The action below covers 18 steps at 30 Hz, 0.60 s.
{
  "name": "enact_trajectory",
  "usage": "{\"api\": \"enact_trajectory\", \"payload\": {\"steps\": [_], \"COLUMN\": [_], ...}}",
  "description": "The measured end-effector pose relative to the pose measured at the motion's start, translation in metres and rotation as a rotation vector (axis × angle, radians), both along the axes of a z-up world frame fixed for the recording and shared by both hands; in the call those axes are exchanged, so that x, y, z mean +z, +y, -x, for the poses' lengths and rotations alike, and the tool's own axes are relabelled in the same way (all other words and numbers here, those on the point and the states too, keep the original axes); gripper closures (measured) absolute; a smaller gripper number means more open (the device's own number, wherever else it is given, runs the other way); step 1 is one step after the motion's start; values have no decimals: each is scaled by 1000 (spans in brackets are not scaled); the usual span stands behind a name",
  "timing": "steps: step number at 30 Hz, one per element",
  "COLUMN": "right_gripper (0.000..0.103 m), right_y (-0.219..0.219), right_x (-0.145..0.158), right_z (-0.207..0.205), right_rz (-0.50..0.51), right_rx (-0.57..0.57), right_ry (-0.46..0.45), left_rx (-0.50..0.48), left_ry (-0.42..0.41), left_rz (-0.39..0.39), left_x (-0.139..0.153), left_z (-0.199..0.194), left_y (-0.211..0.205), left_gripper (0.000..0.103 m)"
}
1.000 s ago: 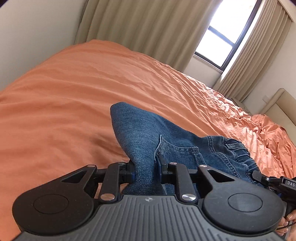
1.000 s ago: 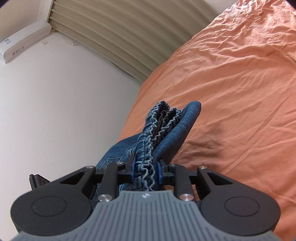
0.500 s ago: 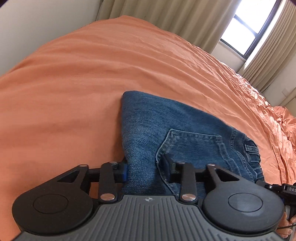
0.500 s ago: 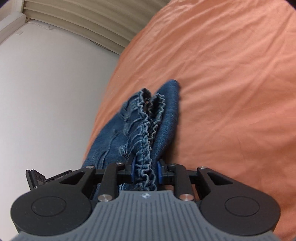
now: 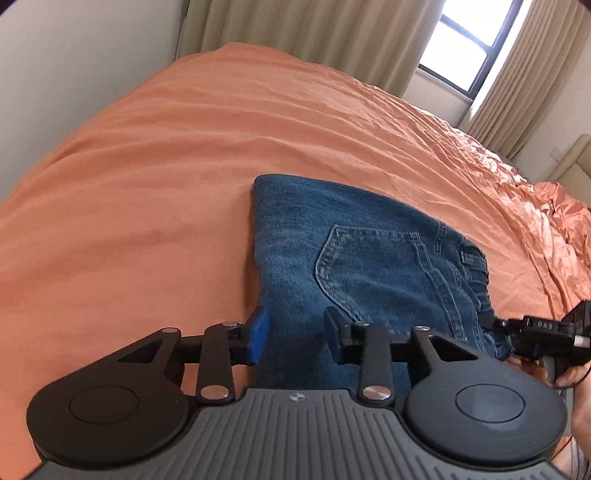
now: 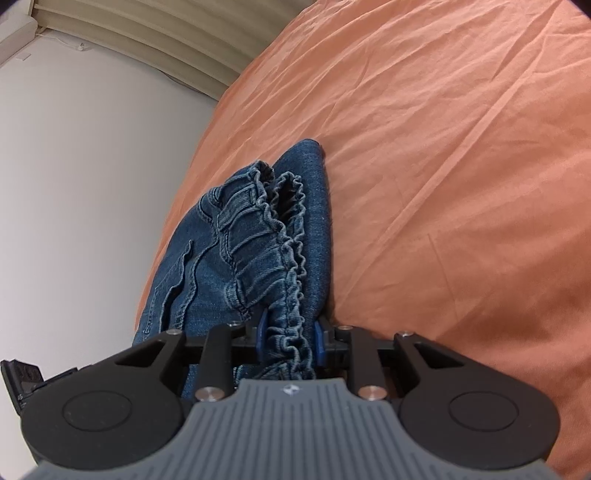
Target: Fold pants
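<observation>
right claw (image 6: 289,341) pinches the gathered waistband of the jeans (image 6: 236,258); left claw (image 5: 295,334) spread and closing astride the fold, not pressing | jeans folded flat on the orange bed (image 5: 184,147) | risk: uneven letting go drags layers askew

Folded blue denim pants (image 5: 354,258) lie on an orange-sheeted bed (image 5: 166,177). A beige curtain (image 5: 295,33) hangs behind the bed, a bright window (image 5: 465,48) to its right.
</observation>
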State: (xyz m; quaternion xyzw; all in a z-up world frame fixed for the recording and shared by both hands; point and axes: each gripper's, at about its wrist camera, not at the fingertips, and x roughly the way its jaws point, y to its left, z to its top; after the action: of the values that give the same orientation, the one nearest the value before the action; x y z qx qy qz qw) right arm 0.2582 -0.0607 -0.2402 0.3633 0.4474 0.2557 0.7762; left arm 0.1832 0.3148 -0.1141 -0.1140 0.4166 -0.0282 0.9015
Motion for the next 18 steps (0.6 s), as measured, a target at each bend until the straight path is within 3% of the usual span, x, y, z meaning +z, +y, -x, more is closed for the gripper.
{"api": "enact_trajectory", "payload": {"steps": [2,6,8,12,18], "right_gripper": [84,84,83,77,68], "right_y": [-3,-1,3,15,12], "right_x": [2,9,14,34,75], "right_z": [5,7,6,6,11], "right_rz": [1,37,74,188,356], "right_rx": [-5,8,18,44,45], "right_ry": [7,15,1,-58,-221], "left_rx": [6,92,93,94,-39], "left_ry": [31,123,135,143,215], "left_rz": [-57,-29,-61,-83,-222], "left_x": [-8,-39,-48,-35,-20], "left_z": [6,17,21,26,42], "left_y": [-9,-5,-9,-15,-34], "left_gripper": [75,75,74,73,73]}}
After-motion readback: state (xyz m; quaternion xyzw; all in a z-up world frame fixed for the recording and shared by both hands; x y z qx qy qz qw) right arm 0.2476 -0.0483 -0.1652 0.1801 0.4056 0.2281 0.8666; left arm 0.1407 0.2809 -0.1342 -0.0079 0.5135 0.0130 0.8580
